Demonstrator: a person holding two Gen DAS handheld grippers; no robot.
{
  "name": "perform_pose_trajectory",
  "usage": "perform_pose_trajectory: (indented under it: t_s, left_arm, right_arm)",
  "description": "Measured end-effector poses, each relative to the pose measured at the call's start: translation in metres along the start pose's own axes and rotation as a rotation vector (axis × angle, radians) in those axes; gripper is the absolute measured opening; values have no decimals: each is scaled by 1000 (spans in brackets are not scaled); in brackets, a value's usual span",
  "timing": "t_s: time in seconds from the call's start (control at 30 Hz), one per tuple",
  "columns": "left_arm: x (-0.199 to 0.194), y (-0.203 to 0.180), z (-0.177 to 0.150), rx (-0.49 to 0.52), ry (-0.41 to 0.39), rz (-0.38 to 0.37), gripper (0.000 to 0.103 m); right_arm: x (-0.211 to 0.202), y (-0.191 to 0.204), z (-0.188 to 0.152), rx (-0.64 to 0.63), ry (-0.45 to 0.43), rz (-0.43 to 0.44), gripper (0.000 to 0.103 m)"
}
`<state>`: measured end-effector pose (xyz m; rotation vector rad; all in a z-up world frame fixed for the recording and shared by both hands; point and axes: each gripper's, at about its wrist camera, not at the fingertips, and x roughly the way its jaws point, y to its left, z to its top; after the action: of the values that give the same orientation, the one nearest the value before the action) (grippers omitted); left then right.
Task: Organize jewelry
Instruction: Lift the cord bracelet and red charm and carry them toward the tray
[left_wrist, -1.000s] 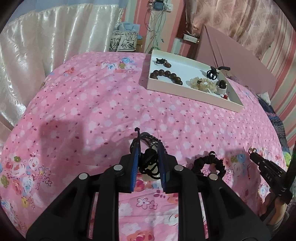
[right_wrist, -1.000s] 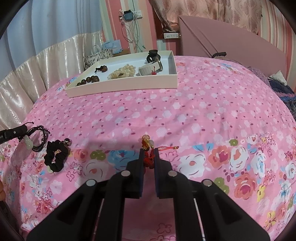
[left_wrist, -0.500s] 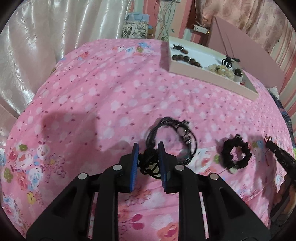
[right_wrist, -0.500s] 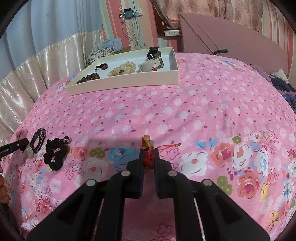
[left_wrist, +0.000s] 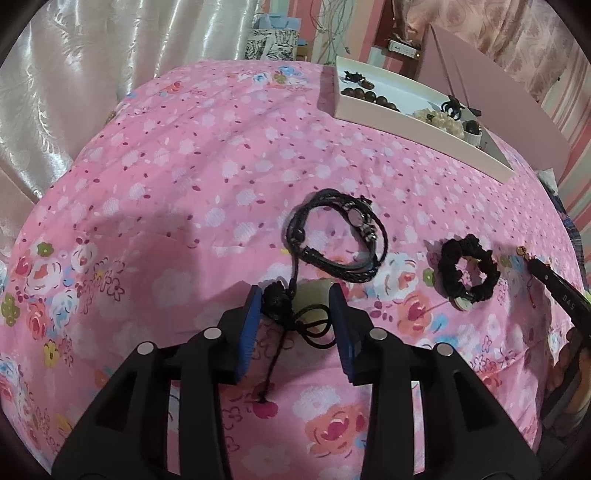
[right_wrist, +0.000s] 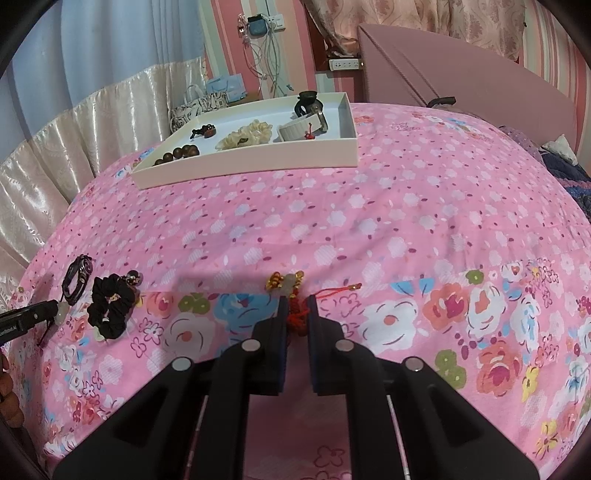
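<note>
Bed items: one black cord necklace (left_wrist: 332, 240), one black scrunchie (left_wrist: 468, 272), one tray (right_wrist: 258, 166) far.
Left gripper (left_wrist: 295, 317): fingers just opened, necklace now lying loose between.
Right gripper (right_wrist: 297, 321): fingers pinching one red charm (right_wrist: 295, 295).

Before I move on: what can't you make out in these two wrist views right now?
- Left wrist view: the pale pendant on the black cord necklace is partly hidden by cord and left gripper fingers.
- Right wrist view: the red knotted charm is mostly hidden between the right gripper pads.
- Both views: tray items are too small to identify.
</note>
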<state>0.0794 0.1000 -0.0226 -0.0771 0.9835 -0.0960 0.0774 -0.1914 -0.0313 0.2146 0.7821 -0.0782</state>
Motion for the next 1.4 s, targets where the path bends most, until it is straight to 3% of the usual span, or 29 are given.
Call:
perform_pose_trajectory:
  t_s: [0.1,0.23,0.47,0.77,1.13,1.4]
  left_arm:
    - [1,4,0,-6,-7,-5,34]
    - [-7,8,1,-21,-36,-14,13]
    - [-14,10,3,-16,-59,-15,12]
    - [-46,4,22,12,-147,-21,12]
    - [-66,-48,93,100,-222,-90,12]
    - [-32,-87,142,124,-217,-120,12]
  right_arm:
    - [1,2,-1,-1,3,1,9]
    - [1,3,-1,-7,3,1,9]
    - [1,5,0,-27,4,0,8]
    - [-4,6,7,-42,-12,-11,8]
    - [-18,17,58,-89,-74,-36,8]
    - [-13,22,107,-91,-110,-47,8]
